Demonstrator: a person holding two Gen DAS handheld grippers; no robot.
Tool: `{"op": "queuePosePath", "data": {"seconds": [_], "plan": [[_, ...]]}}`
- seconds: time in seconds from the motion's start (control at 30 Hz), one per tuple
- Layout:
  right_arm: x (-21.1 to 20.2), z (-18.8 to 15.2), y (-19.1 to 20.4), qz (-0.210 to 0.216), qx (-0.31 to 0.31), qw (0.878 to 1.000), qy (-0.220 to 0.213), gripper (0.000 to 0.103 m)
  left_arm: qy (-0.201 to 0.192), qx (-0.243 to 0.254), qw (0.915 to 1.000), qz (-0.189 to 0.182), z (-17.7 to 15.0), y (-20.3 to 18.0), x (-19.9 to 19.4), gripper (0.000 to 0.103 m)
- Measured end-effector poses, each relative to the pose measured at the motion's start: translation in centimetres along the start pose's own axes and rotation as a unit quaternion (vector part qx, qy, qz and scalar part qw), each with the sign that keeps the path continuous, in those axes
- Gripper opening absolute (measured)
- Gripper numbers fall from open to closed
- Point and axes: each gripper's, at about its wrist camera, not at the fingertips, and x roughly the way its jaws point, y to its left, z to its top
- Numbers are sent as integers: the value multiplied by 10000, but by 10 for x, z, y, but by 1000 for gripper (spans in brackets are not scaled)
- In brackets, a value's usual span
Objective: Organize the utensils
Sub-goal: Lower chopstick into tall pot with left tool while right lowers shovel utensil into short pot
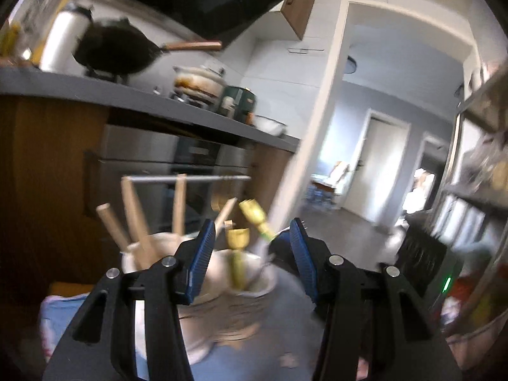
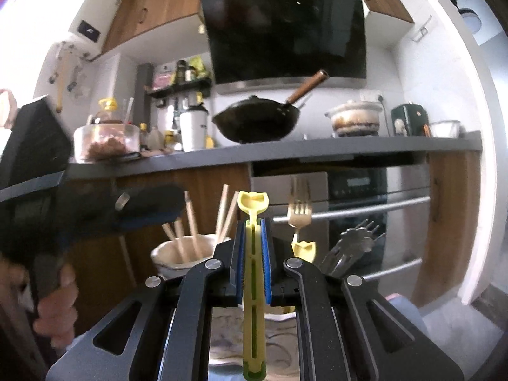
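Note:
My right gripper [image 2: 252, 244] is shut on a slim yellow-green plastic utensil [image 2: 253, 273], which stands upright with its tulip-shaped end above the pads. Past it stands a white cup [image 2: 173, 257] of wooden chopsticks [image 2: 190, 222]. To the right are a gold fork [image 2: 298, 216], a second yellow utensil [image 2: 304, 249] and a bunch of steel forks [image 2: 352, 244]. My left gripper [image 1: 252, 244] is open and holds nothing. Its blue pads stand either side of a white cup [image 1: 260, 282] holding a yellow utensil [image 1: 237, 254]. The chopstick cup [image 1: 133, 258] is to the left. The left gripper [image 2: 152, 209] also shows blurred at the left in the right wrist view, held by a hand [image 2: 57, 301].
The cups stand on a pale blue patterned cloth [image 1: 279, 327]. Behind is a grey counter [image 2: 285, 150] with a black wok [image 2: 257, 123], a clay pot [image 2: 354, 117] and jars, above an oven [image 2: 365, 209]. A shelf rack [image 1: 476, 190] is at the right, a doorway [image 1: 381, 158] beyond.

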Motion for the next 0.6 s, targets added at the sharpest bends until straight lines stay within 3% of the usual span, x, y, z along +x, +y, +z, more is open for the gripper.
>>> {"op": "queuePosePath", "data": {"seconds": [0.07, 0.17, 0.27, 0.33, 0.5, 0.6], "plan": [[-5, 2, 4, 49, -84, 9999, -70, 10, 136, -51, 9999, -81, 8, -6, 8, 48], [-12, 5, 5, 152, -82, 9997, -175, 10, 380, -18, 9992, 92, 13, -11, 21, 48], [-17, 7, 4, 292, -3, 9993, -225, 10, 621, -224, 9978, -103, 15, -10, 33, 36], [-18, 7, 4, 292, -22, 9993, -217, 10, 712, -245, 9970, -168, 16, -11, 38, 17], [-18, 7, -5, 331, 108, 9993, -116, 11, 689, -84, 9971, -296, 21, -24, 42, 6], [-25, 8, -11, 332, 163, 9992, -127, 39, 609, 316, 9976, -70, 26, -39, 43, 6]]}}
